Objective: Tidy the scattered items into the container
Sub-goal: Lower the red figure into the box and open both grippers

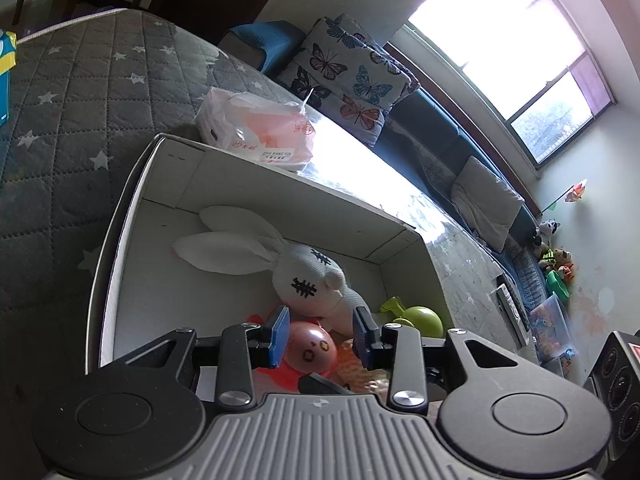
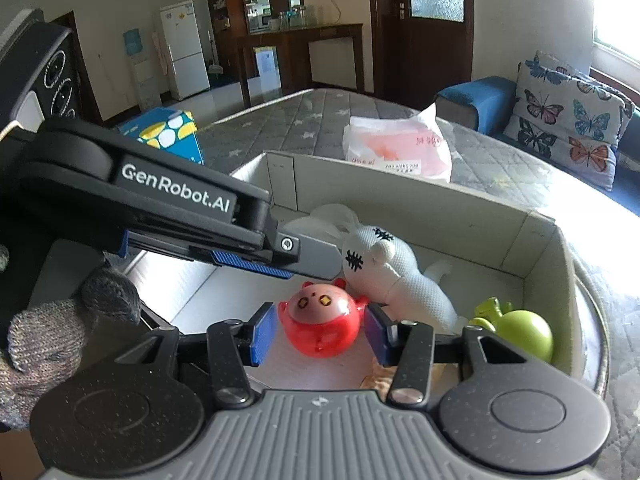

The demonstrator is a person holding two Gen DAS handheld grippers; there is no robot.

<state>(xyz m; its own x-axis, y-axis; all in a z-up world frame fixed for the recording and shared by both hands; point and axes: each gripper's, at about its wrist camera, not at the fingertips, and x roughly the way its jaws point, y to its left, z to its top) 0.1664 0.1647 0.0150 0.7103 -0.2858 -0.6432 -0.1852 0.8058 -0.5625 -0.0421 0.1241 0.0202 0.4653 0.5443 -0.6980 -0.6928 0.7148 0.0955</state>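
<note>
An open white cardboard box (image 1: 120, 220) (image 2: 400, 188) sits on a grey star-quilted mattress. Inside lie a white plush rabbit (image 1: 308, 276) (image 2: 384, 264), a green toy (image 1: 424, 318) (image 2: 524, 334) and something orange (image 2: 380, 380). My right gripper (image 2: 320, 334) is down in the box, shut on a round red toy with a pink face (image 2: 320, 312) (image 1: 308, 350), its blue pads against the toy's sides. My left gripper (image 1: 323, 338) (image 2: 304, 268) hovers just above that toy, open and holding nothing. A gloved hand (image 2: 48, 340) holds the left gripper.
A pink-and-white tissue pack (image 1: 256, 128) (image 2: 396, 148) lies on the mattress just behind the box. A blue patterned carton (image 2: 168, 132) stands to the left. A butterfly pillow (image 1: 352, 76) (image 2: 568, 120) and a blue sofa line the window side. A black speaker (image 1: 616, 372) stands nearby.
</note>
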